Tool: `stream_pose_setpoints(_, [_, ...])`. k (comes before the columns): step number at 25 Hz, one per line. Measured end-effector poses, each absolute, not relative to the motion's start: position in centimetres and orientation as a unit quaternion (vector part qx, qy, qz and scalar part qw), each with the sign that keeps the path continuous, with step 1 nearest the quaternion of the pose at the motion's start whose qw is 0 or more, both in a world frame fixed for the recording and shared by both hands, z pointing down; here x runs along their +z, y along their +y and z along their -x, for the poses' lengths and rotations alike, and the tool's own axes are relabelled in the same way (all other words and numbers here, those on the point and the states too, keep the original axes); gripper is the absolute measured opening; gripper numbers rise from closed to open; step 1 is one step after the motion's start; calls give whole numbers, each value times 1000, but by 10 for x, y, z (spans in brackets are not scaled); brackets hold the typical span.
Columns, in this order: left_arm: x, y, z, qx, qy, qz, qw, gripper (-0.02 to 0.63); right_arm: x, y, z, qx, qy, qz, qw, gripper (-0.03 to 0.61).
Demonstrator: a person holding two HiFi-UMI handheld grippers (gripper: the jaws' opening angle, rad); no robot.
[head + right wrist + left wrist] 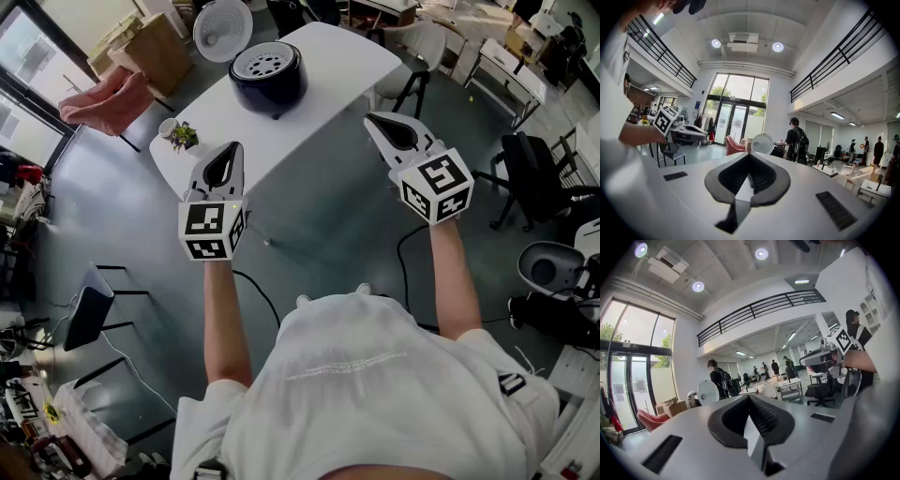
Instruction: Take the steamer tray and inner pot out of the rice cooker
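- Left tool (232, 150): pale grey tapered shell with a black teardrop-shaped hollow on top.
- Left cube (212, 232): white, with black square markers on its faces.
- Right tool (375, 120): same grey shell, with ribbed dark pads inside the hollow and black slots on the casing.
- Right cube (437, 187): white with black markers.
- T-shirt (366, 375): white, short-sleeved, with a faint line of pale print.

On the table (328, 66), near its middle, the rice cooker (268, 77). At the near left corner, a small plant (183, 137) just beside a cup (167, 127). Nearer than the table, left gripper (232, 152) at left and right gripper (377, 122) at right, well apart.
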State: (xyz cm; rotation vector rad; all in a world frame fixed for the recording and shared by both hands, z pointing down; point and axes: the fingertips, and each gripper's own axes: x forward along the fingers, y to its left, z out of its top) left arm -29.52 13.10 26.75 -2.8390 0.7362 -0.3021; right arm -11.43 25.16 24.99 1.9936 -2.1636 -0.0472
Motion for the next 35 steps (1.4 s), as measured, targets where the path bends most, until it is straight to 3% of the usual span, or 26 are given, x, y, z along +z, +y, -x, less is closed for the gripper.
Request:
stream_pose_setpoints(20, [282, 129, 289, -105, 244, 961, 80, 17, 259, 242, 107, -3, -737, -671, 83, 30])
stream_pose_setpoints(24, [280, 129, 284, -101, 240, 962, 78, 24, 261, 237, 104, 5, -744, -663, 87, 150])
stream_pose_setpoints(26, [281, 129, 280, -99, 239, 963, 74, 113, 265, 235, 103, 9, -750, -655, 93, 219])
stream_pose_setpoints(29, [284, 130, 275, -105, 242, 962, 74, 178, 269, 234, 102, 10, -757, -646, 98, 252])
stream_pose_setpoints(35, [289, 137, 268, -117, 257, 957, 72, 178, 273, 239, 92, 10, -763, -639, 96, 257])
